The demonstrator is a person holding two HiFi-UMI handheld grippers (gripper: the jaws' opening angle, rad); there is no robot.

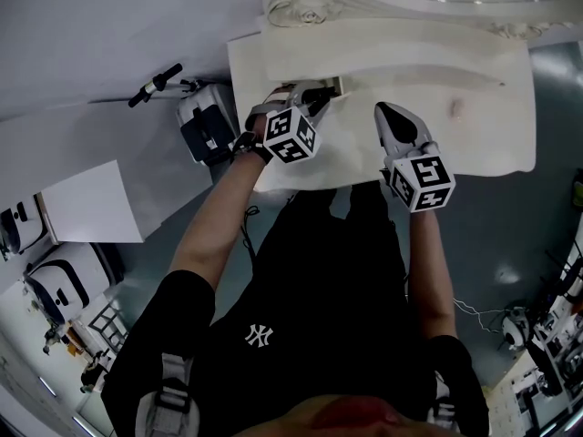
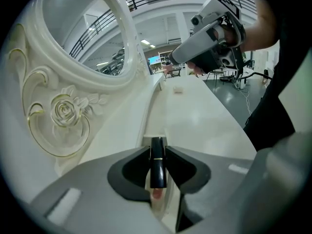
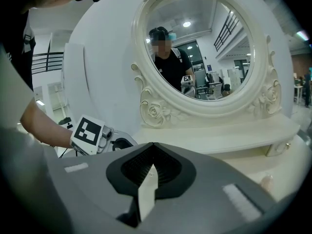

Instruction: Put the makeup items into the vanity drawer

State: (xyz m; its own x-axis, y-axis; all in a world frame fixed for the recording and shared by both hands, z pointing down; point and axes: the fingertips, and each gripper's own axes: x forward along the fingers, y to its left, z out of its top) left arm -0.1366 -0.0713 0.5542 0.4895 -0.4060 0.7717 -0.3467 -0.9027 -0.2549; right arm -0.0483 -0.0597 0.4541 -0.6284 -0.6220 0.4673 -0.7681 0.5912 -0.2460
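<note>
Left hand-held gripper (image 2: pixel 157 150): clamped on black lipstick (image 2: pixel 157 168).
Right hand-held gripper (image 3: pixel 152 149): jaws together, nothing held.
Risk: the narrow grip lets the lipstick tilt and miss what seems the drawer (image 1: pixel 338 83), upper centre.

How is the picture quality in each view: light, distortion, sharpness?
Head view: dim, bluish, bent at the edges, the vanity top the brightest part. Left gripper view: strong fisheye, black corners, the black lipstick in the left tool sharp. Right gripper view: same fisheye; ceiling lights show in the mirror, a face there masked.
</note>
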